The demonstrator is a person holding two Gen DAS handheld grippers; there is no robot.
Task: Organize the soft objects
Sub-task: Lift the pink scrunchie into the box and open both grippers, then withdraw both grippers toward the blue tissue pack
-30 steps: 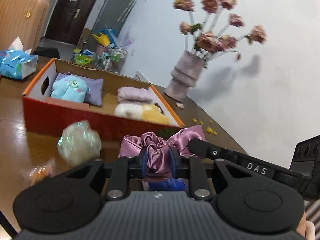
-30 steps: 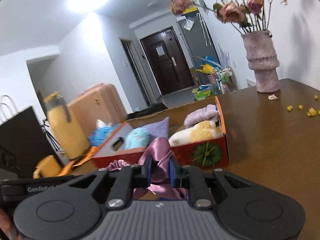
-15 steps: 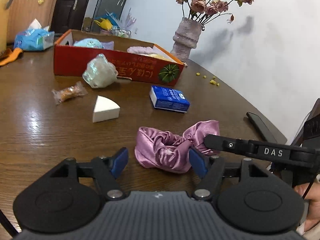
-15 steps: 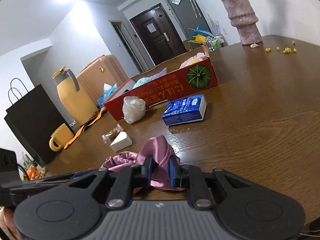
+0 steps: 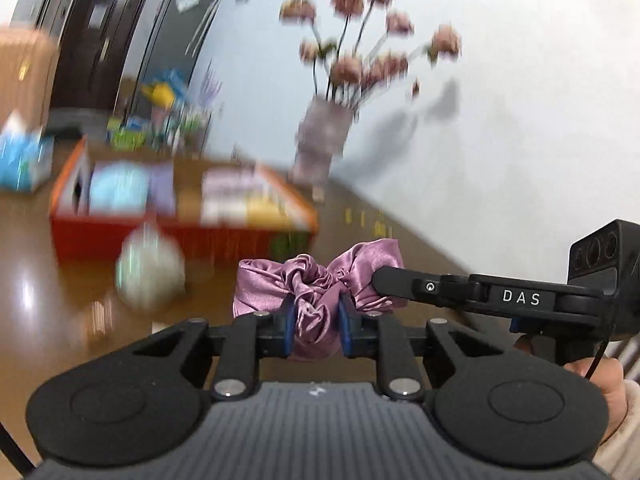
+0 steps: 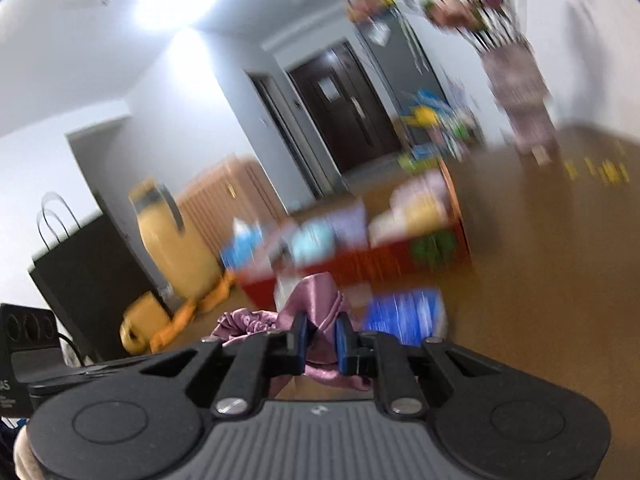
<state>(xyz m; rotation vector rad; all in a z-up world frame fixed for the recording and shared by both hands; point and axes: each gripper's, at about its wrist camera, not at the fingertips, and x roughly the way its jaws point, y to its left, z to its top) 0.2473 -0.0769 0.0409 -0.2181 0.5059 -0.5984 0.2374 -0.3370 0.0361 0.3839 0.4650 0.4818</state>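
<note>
A pink satin bow scrunchie [image 5: 316, 280] is held above the brown table by both grippers. My left gripper [image 5: 316, 322] is shut on its gathered middle. My right gripper [image 6: 320, 338] is shut on one bow end of the scrunchie [image 6: 316, 300]; its arm reaches in from the right in the left wrist view. The red cardboard box [image 5: 180, 236] ahead holds a blue plush [image 5: 118, 192], a purple cushion and pale and yellow soft items. Both views are blurred by motion.
A shiny crumpled ball [image 5: 148, 272] lies in front of the box. A blue packet [image 6: 404, 312] lies on the table. A vase of dried roses [image 5: 324, 144] stands behind the box. A blue tissue pack [image 5: 24, 160], yellow jug [image 6: 172, 240] and black bag [image 6: 80, 280] are at left.
Half a second ago the left gripper was open with the scrunchie on the table; now it is shut on it and both grippers hold it raised, nearer the box.
</note>
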